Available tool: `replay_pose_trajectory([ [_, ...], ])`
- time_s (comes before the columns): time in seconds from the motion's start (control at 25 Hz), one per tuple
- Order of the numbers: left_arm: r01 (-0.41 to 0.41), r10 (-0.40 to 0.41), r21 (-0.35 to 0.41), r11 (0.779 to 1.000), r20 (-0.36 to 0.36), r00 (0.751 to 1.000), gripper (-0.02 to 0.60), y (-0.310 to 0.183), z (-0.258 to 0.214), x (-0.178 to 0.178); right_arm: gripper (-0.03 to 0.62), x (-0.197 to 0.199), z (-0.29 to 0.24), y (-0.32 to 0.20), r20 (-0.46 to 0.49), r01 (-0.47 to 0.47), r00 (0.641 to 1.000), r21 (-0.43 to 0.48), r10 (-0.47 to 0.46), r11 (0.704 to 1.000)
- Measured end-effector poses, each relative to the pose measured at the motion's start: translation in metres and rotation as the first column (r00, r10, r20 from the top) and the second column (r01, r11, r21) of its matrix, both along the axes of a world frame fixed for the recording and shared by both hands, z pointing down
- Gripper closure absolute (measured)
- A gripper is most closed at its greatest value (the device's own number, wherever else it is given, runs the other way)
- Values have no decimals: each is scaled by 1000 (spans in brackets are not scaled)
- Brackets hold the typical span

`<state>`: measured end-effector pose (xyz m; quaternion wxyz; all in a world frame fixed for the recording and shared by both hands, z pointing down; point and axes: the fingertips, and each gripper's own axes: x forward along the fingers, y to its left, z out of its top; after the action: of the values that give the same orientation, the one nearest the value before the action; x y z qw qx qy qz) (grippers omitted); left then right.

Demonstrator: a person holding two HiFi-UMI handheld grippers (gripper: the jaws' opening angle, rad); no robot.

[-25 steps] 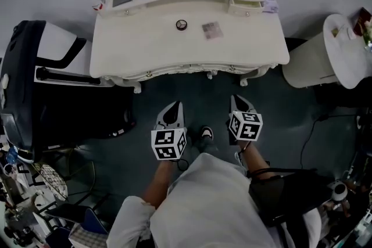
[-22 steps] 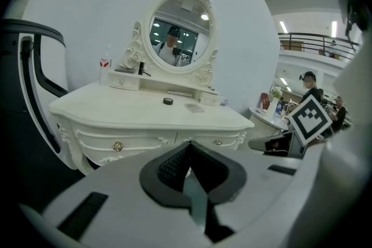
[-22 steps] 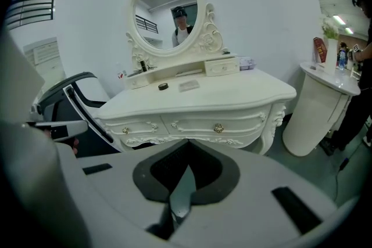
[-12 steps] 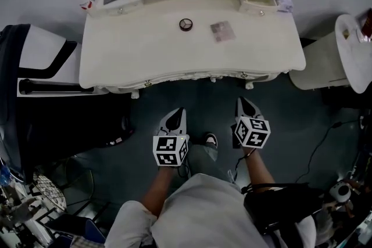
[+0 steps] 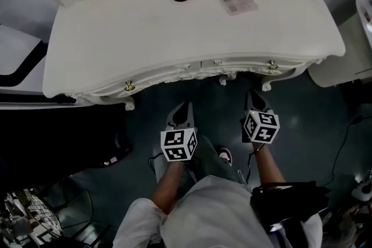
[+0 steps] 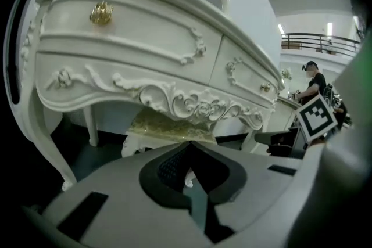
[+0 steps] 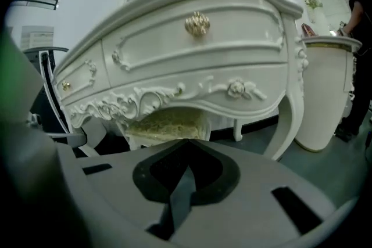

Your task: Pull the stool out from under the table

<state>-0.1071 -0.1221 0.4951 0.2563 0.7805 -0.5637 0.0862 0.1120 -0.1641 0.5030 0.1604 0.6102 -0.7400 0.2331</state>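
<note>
Both left tongs [image 5: 185,107] and right tongs [image 5: 254,96] closed; stool [image 6: 168,125] under table [image 5: 174,49].

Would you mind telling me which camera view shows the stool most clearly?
The left gripper view: the stool sits tucked under the table, with its gold cushion and a white carved leg both visible. The right gripper view shows mostly the cushion, from the other side. The head view hides the stool entirely beneath the table.

One table [image 5: 174,38], one stool [image 6: 165,124] — and two grippers [image 5: 185,108] [image 5: 254,97].
</note>
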Motion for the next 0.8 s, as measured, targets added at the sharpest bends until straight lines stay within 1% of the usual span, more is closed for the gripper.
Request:
replay_pose_trajectory([
  [0.08,-3,3,23,1000,1,1000,574,-15,40,-1,595,0,42,-10,8,-3,1000,13,3,1000],
  [0.2,1,-2,39,999,21,1000,574,-38,105,-3,595,-4,103,-24,24,4,1000,35,-5,999],
  [0.32,44,-45,53,998,29,999,574,-63,158,-3,595,-5,149,-39,31,13,999,76,-16,997],
  [0.4,82,-84,64,995,21,996,574,-73,180,-2,595,-2,170,-44,36,7,999,102,-11,995],
  [0.52,103,-104,84,991,6,995,574,-79,191,0,595,3,193,-49,60,-22,998,125,14,992],
  [0.64,86,-91,131,988,34,995,574,-80,183,0,595,7,205,-56,54,-53,997,127,47,990],
  [0.76,77,-83,152,985,36,996,574,-76,173,0,588,5,206,-60,23,-38,999,127,36,991],
  [0.8,78,-84,155,985,33,996,574,-75,171,-1,568,3,206,-61,20,-24,1000,128,22,992],
])
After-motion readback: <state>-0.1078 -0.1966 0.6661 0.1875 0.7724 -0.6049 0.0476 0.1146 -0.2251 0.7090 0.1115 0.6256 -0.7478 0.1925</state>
